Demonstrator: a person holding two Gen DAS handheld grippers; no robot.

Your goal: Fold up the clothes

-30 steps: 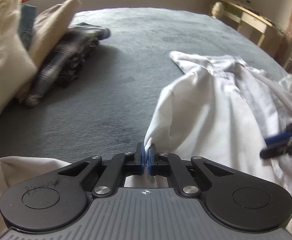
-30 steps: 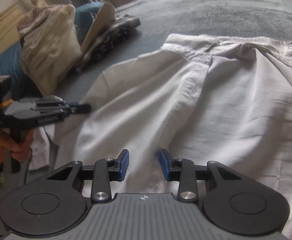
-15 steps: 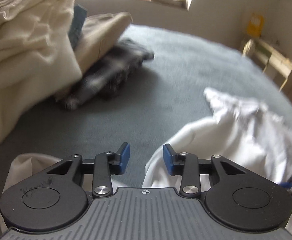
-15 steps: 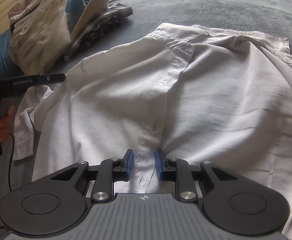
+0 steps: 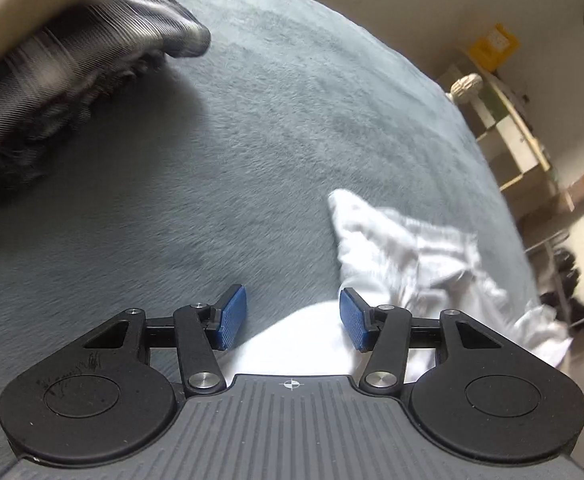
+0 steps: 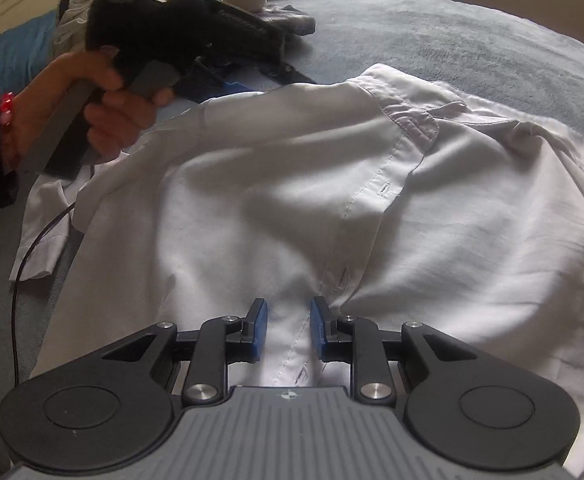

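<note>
At the far left of the right wrist view a hand (image 6: 104, 120) in a dark sleeve grips the handle of the left gripper (image 5: 290, 322), a black cable trailing from it across the grey blanket (image 6: 451, 36). Behind it lies a heap of clothes, with a dark plaid garment (image 5: 76, 64) showing blurred at the upper left of the left wrist view. The left gripper's jaws are opening and grasp nothing; its blue pads (image 5: 232, 316) stand apart above the blanket and the edge of the white shirt (image 6: 284, 200). The shirt is spread front-up over the blanket, collar toward the far side, one sleeve trailing off to the left. Lower centre, the right gripper (image 6: 288, 330) has its jaws partly parted on either side of the shirt's buttonhole placket; whether the pads pinch the cloth cannot be told
</note>
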